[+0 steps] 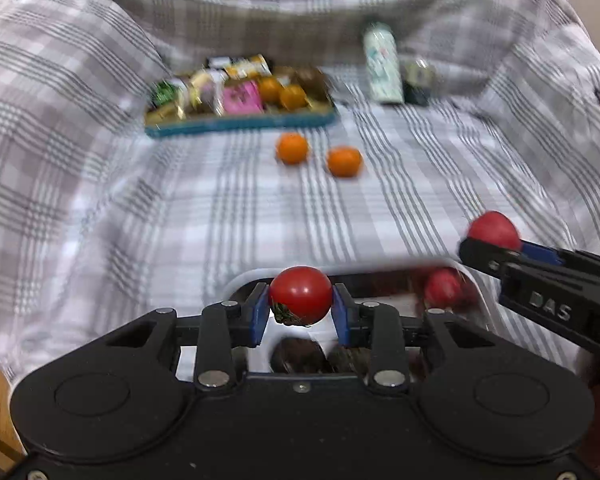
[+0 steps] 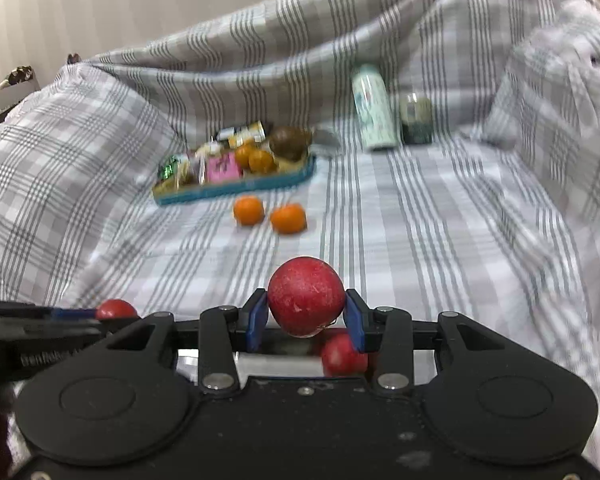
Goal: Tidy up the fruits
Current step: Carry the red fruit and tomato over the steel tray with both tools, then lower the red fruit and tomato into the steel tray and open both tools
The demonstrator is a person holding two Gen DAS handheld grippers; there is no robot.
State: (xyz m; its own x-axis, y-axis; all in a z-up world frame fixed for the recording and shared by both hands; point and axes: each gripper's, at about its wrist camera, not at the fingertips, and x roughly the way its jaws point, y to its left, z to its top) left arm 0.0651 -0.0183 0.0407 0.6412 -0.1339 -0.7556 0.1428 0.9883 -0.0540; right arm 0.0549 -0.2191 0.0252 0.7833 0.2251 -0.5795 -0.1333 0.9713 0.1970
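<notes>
We gripped a glossy red tomato (image 1: 300, 294) in our left gripper (image 1: 300, 308), its blue pads (image 1: 260, 312) pressed to the fruit's flanks and the green stem end turned down and to the left. Our right gripper (image 2: 306, 314) pinched a duller, speckled red fruit (image 2: 306, 296) the same way, jaws parted only as wide as the fruit. Both tools hung over a white tray (image 1: 476, 292) at the near edge of the plaid cloth (image 1: 180, 220), where another red fruit (image 2: 342, 354) lay just below the right gripper. Two oranges (image 1: 292, 148) sat apart from us on the cloth, side by side, just in front of a blue-rimmed tray (image 1: 240, 124) that held more oranges and wrapped packets. A pale can (image 1: 382, 64) and a small jar (image 1: 418, 80) stood beyond, against the draped backrest.
</notes>
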